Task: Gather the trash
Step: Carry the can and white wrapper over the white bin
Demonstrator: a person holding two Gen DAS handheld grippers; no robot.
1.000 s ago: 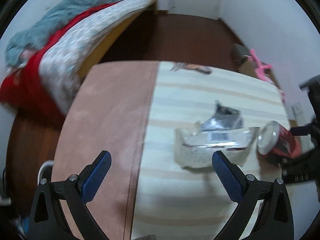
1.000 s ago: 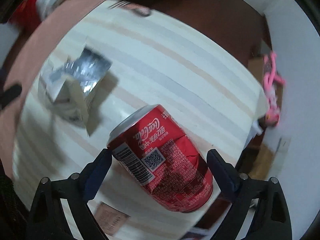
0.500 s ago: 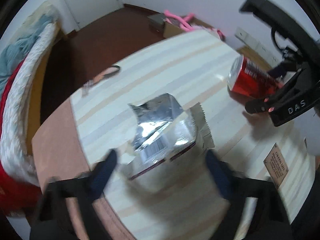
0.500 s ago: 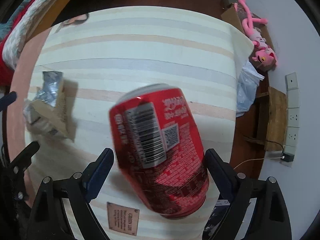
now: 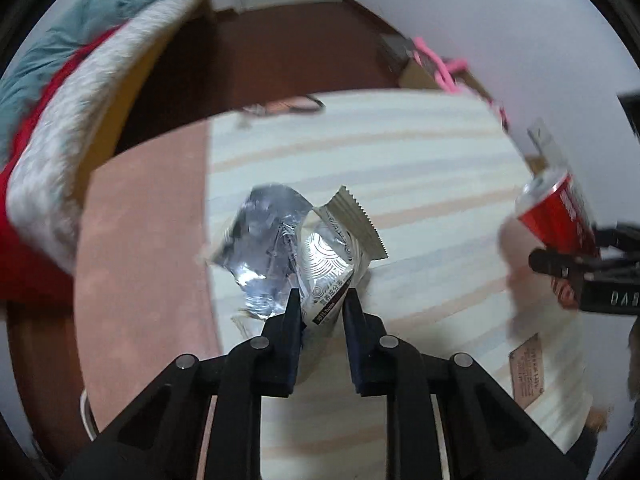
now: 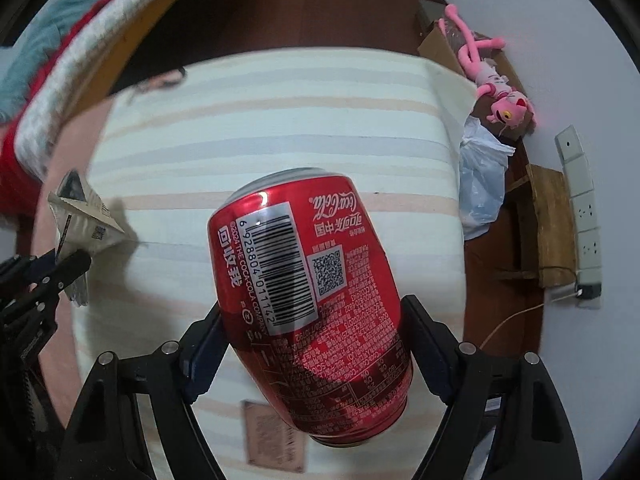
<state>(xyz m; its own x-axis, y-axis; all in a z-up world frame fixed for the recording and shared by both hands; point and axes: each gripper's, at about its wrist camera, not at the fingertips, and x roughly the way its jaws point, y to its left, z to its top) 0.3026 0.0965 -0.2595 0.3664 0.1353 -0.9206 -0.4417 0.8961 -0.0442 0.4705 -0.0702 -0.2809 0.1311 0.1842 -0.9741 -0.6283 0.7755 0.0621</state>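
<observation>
Wrapper [image 5: 320, 276] now within left tongs [image 5: 319, 304]

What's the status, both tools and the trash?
Left tool shut on wrapper. Right tool shut on can. Both held above the table. Nothing in the way.

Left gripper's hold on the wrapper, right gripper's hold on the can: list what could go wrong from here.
1. The left gripper pinches only the lower edge of the foil wrapper; the crumpled, torn sheet could slip or tear free.
2. The right gripper clamps the red can tilted, its top end pointing away over the striped tablecloth; any leftover drink might spill there.
</observation>
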